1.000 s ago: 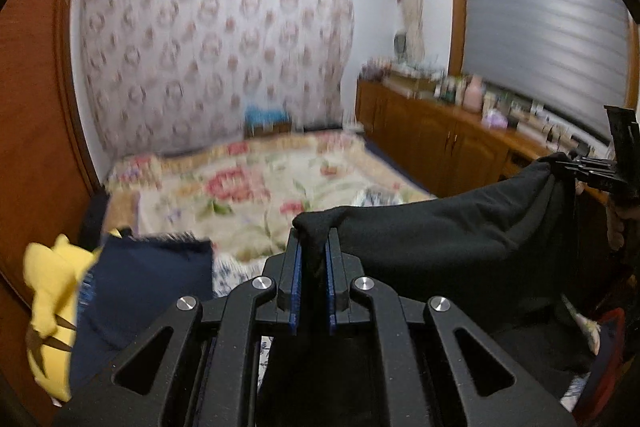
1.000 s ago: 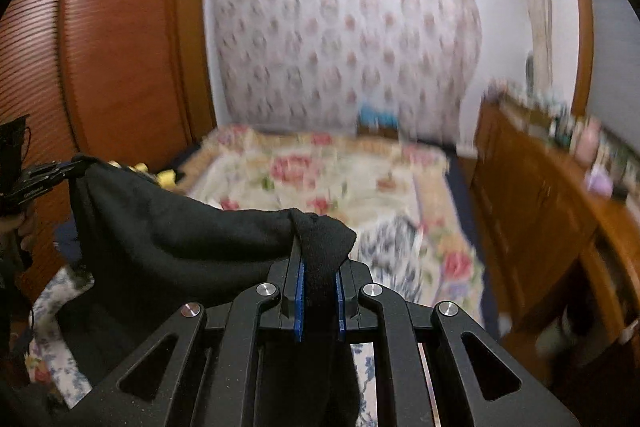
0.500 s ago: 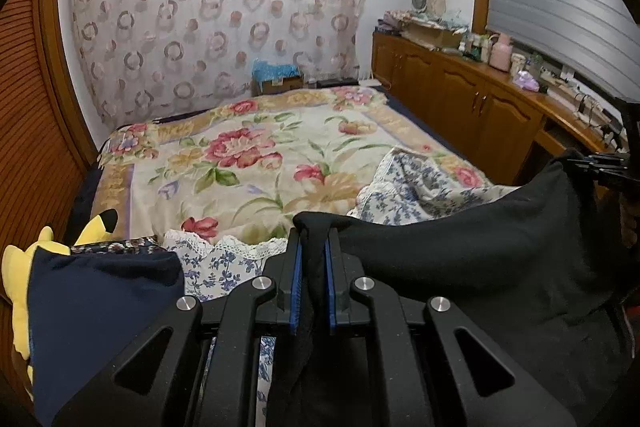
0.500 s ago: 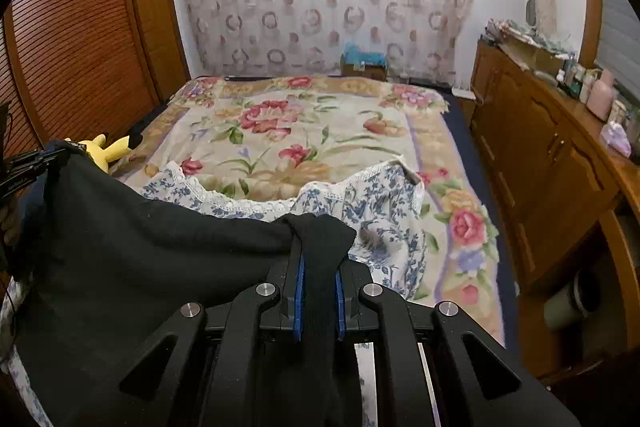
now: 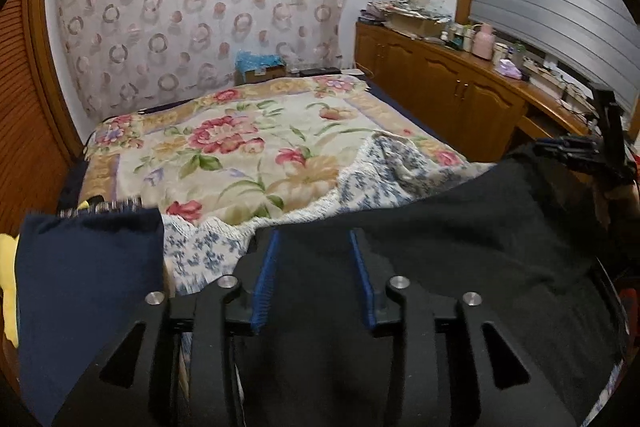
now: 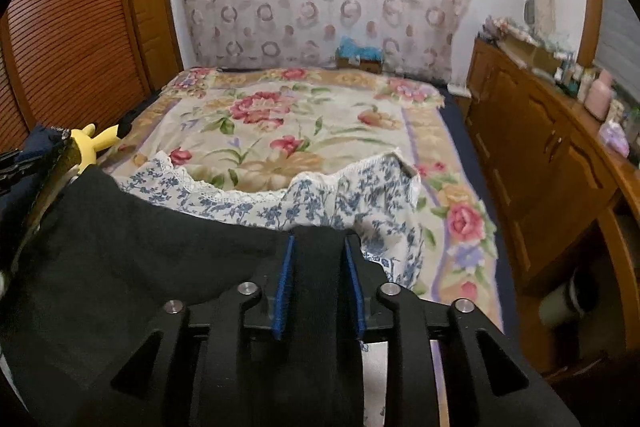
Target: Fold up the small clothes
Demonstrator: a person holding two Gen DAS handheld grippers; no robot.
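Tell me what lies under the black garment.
The black garment covers part of a blue-flowered white cloth on the floral bedspread; whatever else lies beneath is hidden.

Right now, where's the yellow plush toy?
Right wrist view: the yellow plush toy lies at the bed's left edge by the louvred wardrobe, beyond the black garment. Left wrist view: only a sliver shows behind the navy cloth.

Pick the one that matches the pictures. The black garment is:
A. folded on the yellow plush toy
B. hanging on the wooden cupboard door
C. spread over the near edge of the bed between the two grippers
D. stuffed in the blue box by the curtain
C: the black garment lies flat across the near end of the bed, reaching from the left gripper to the right gripper.
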